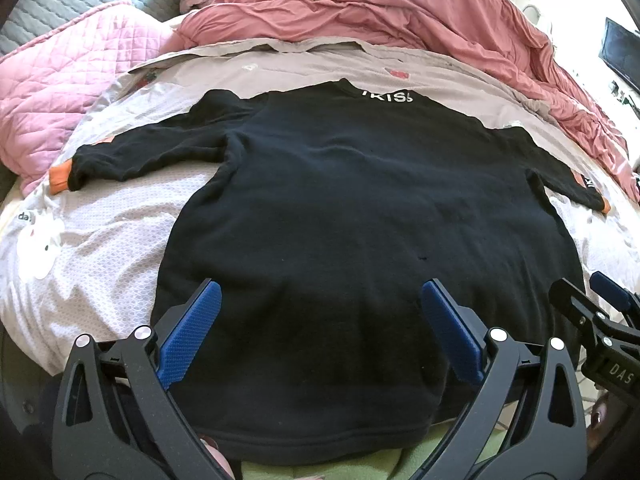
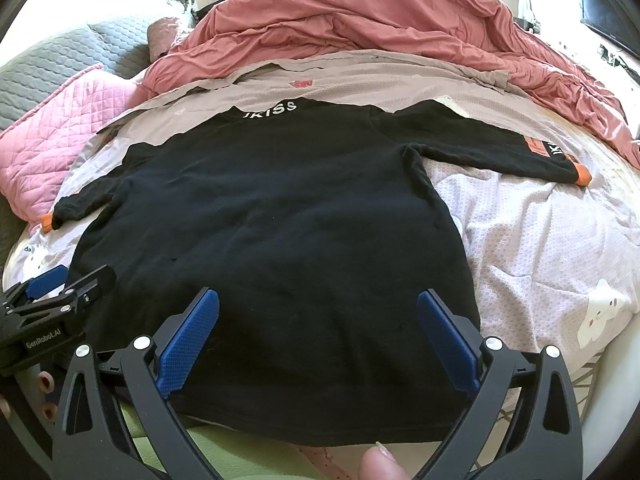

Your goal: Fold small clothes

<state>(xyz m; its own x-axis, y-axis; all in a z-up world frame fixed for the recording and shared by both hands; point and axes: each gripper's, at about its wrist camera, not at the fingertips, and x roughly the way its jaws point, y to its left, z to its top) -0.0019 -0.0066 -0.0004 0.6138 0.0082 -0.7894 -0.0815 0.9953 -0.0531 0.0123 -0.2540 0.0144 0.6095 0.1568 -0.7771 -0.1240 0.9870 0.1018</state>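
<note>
On the bed (image 1: 100, 248), black sweatshirt (image 1: 340, 208) lies flat, sleeves out, ready for folding; my left gripper (image 1: 320, 332) and right gripper (image 2: 318, 336) hang spread, empty, over its hem.

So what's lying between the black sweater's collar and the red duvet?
Only a strip of grey sheet, between the black sweater and the red duvet; right wrist view shows it.

Matt, fuzzy black cloth sweatshirt (image 1: 340, 208) on pale dimple-textured bedsheet (image 1: 108, 248); crumpled smooth pink duvet (image 1: 380, 12).
</note>
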